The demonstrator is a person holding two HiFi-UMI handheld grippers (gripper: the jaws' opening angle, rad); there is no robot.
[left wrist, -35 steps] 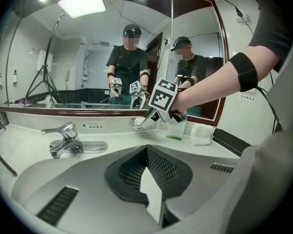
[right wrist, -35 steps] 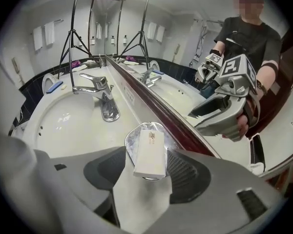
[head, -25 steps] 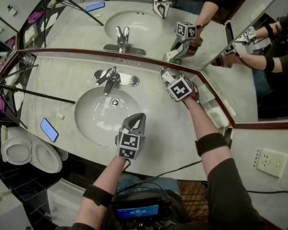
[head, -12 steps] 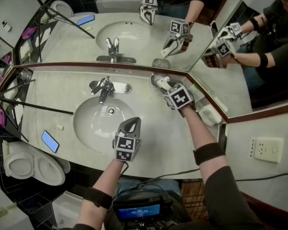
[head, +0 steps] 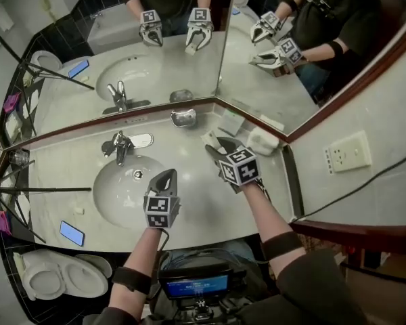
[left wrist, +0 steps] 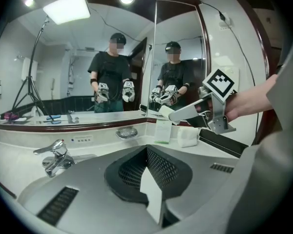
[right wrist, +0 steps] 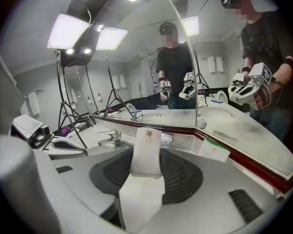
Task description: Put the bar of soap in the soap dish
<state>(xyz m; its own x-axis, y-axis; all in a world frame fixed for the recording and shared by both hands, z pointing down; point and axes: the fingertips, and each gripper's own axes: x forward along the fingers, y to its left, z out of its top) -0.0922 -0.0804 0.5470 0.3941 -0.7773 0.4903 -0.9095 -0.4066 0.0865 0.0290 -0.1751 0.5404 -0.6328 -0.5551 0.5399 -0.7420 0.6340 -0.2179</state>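
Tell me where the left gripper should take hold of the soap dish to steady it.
Probably its near rim, coming from the sink side: the soap dish is a shallow oval bowl sitting close before the mirror, so its back is blocked.

Left hand-held gripper (head: 165, 176) closed; right (head: 213, 145) clamped.

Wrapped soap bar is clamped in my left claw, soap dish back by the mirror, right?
No, the left claw is shut on nothing. The wrapped soap bar is clamped in the right claw, as the right gripper view shows; the soap dish is back by the mirror.
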